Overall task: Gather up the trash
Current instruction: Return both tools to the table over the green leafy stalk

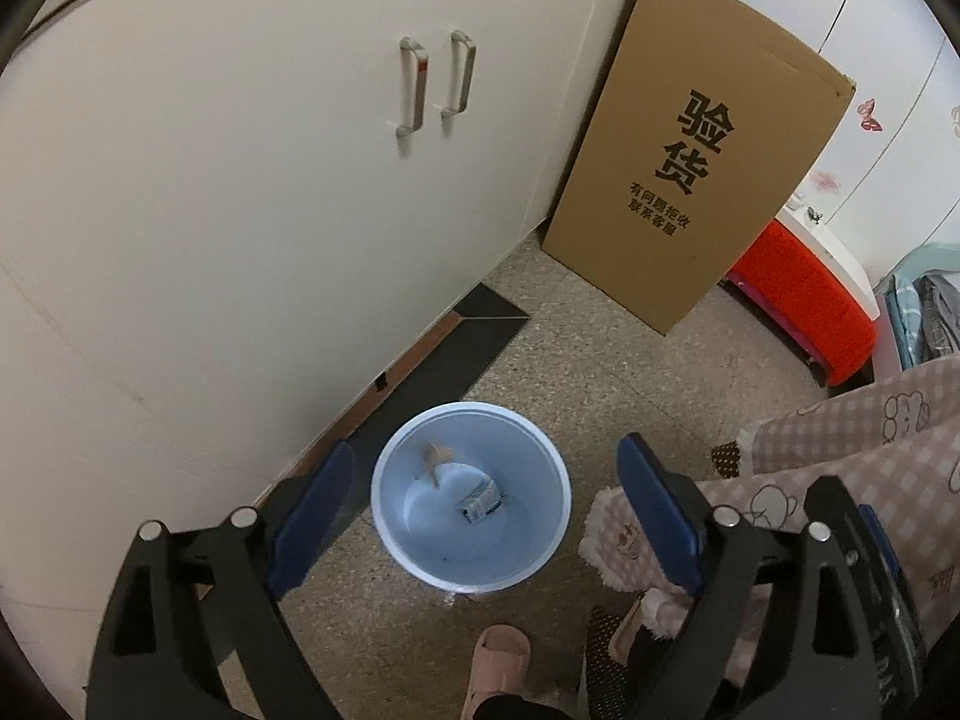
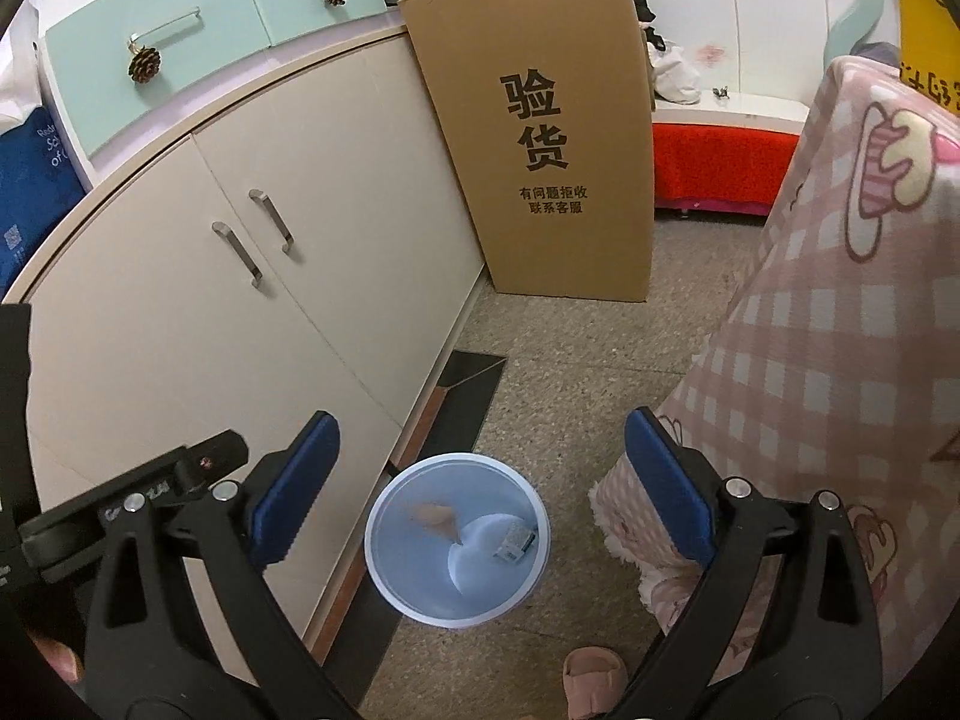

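A pale blue round bin [image 1: 558, 510] [image 2: 537, 564] stands on the speckled floor beside a white cabinet. Inside it lie a small crumpled white-and-blue wrapper [image 1: 480, 501] [image 2: 514, 542] and a tan scrap [image 1: 437, 461] [image 2: 437, 517]. My left gripper [image 1: 483, 483] hangs above the bin, open, its blue pads wide apart with nothing between them. My right gripper [image 2: 480, 468] also hovers over the bin, open and empty. Part of the left gripper's black body [image 2: 120, 504] shows at the lower left of the right wrist view.
The white two-door cabinet [image 1: 252, 198] fills the left. A tall cardboard box [image 1: 696, 150] [image 2: 540, 132] leans against its far end. A pink checked blanket [image 2: 840, 360] drapes on the right. A pink slipper [image 1: 498, 660] sits near the bin. A red-skirted bench [image 1: 798, 300] is behind.
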### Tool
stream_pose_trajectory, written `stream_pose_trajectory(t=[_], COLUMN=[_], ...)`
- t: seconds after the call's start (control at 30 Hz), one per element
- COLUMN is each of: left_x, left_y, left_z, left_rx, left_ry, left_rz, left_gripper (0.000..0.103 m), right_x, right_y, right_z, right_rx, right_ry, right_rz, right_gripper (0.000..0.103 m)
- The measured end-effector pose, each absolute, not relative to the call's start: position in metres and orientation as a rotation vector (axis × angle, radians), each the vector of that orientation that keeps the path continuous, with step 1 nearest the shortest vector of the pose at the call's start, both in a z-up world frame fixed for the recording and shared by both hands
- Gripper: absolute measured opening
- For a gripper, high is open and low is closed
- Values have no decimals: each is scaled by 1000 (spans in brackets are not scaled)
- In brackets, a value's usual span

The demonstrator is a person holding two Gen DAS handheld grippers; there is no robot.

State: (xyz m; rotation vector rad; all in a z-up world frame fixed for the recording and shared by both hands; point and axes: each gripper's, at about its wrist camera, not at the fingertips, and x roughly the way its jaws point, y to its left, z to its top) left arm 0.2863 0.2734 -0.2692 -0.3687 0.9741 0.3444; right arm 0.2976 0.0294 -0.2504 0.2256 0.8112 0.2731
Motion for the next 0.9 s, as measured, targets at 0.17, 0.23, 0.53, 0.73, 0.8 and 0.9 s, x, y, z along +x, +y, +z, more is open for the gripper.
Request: stream_pose_trajectory(t=[0.17, 0.23, 0.53, 0.73, 0.8, 0.9], left_x=[256, 243, 186, 184, 188, 193], left_y=[274, 273, 244, 174, 141, 92], left_z=[-244, -226, -117, -71, -61, -47], left_rx=[-357, -348, -357, -302, -270, -191], left_ry=[927, 884, 652, 613, 617, 604], left_rz=[366, 380, 341, 154, 90, -4], left_gripper=[88, 88, 88, 88, 88, 88], right_x=[285, 276, 223, 199, 195, 193], right_y=[35, 35, 4, -80, -110, -157], right_z=[-237, -223, -102, -52, -45, -39], right_rx=[199, 205, 242, 276, 284, 295], right_ry=[814, 804, 628, 559, 550, 561], right_rz=[326, 356, 433, 323, 276, 209], right_gripper=[94, 94, 94, 94, 94, 94])
